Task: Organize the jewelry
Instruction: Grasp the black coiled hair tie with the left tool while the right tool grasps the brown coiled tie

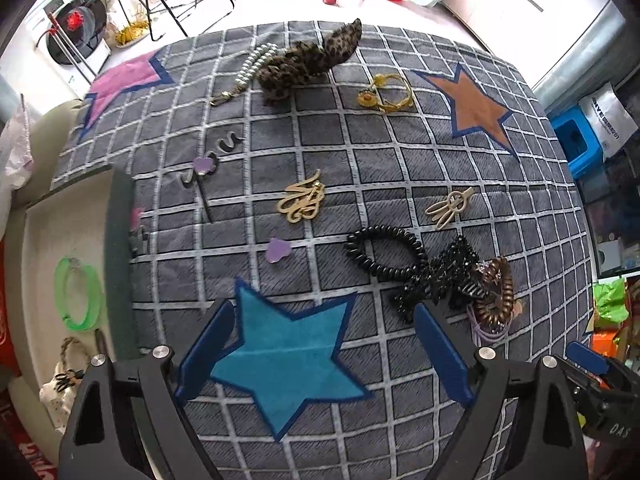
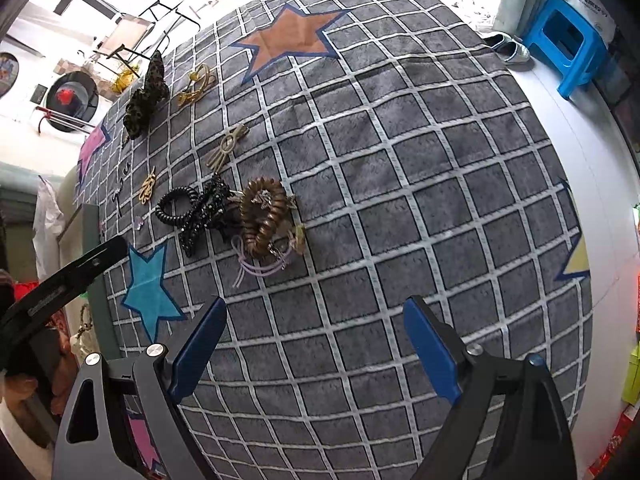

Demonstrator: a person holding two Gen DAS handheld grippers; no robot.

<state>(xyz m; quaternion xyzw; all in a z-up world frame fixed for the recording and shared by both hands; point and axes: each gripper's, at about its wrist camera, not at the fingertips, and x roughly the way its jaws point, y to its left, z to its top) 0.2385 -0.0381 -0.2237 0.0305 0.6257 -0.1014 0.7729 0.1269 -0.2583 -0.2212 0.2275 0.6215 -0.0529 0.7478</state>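
Note:
Hair pieces and jewelry lie on a grey checked cloth. A black coil hair tie touches a black beaded clip and a brown coil tie; that pile also shows in the right wrist view. A gold clip, a beige clip, a gold-flower tie, a leopard scrunchie and a pearl chain lie farther off. My left gripper is open and empty over a blue star. My right gripper is open and empty over bare cloth.
An open box at the cloth's left edge holds a green bangle. Two small purple hearts lie on the cloth. A blue stool stands beyond the right edge, red stools and a folding chair farther back.

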